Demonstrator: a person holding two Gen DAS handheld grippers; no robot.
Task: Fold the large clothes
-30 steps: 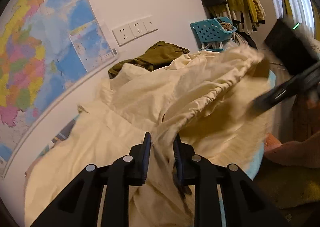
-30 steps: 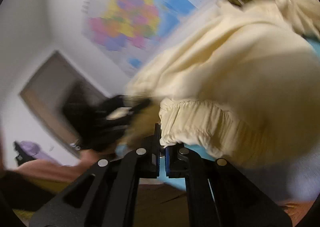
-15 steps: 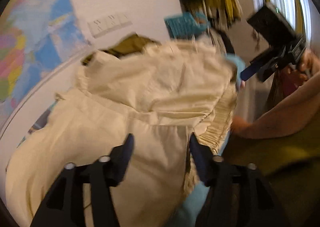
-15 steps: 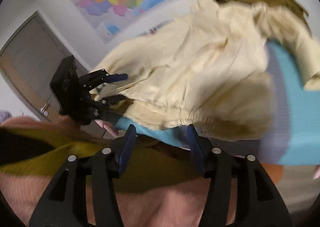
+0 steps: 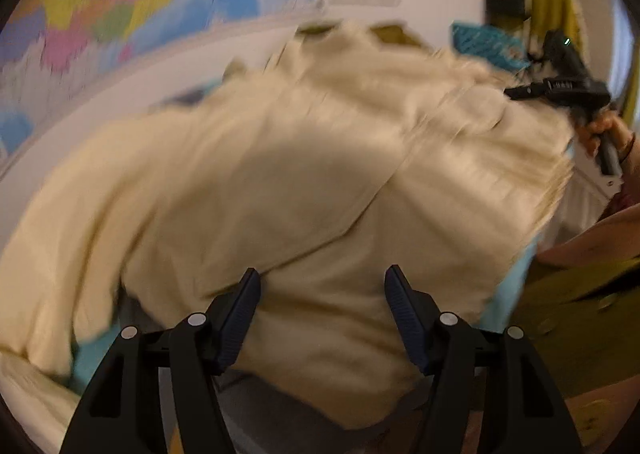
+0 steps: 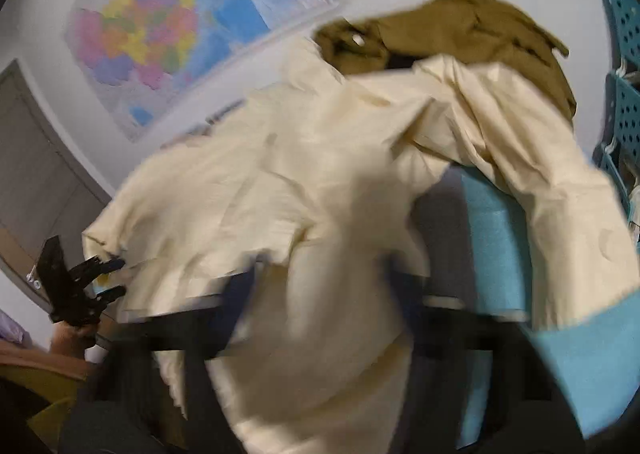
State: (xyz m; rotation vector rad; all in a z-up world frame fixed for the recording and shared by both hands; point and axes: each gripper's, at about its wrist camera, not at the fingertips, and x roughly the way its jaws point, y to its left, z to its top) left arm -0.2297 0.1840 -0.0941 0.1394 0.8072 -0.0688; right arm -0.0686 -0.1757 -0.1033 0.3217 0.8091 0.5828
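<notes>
Left gripper point(image 5: 322, 294) has its jaws spread and opening, with nothing pinched; the cream jacket point(image 5: 320, 158) lies just beyond the fingertips, filling the middle of the left wrist view. I can see the right gripper point(image 5: 512, 93) at the upper right of that view, at the far edge of the jacket, with a hand point(image 5: 604, 130) around its handle. Its jaws are closing and cream cloth sits between them in the right wrist view, but the fingers are smeared there and I cannot tell whether the pads are pressing on the cloth. The jacket is spread over a blue sheet point(image 6: 500, 238), one sleeve running down the right side of the right wrist view, with an olive garment point(image 6: 460, 34) bunched behind it at the top. I judge this an early step: the jacket is laid out rumpled and I am taking hold of an edge to straighten or fold it. The next move calls for a sure grip on the right, then a matching hold on the left along the near hem, so both corners travel together. Both views are blurred; seams, collar and front fastening are unreadable, and the jacket's near hem is cut off behind the gripper bodies.
</notes>
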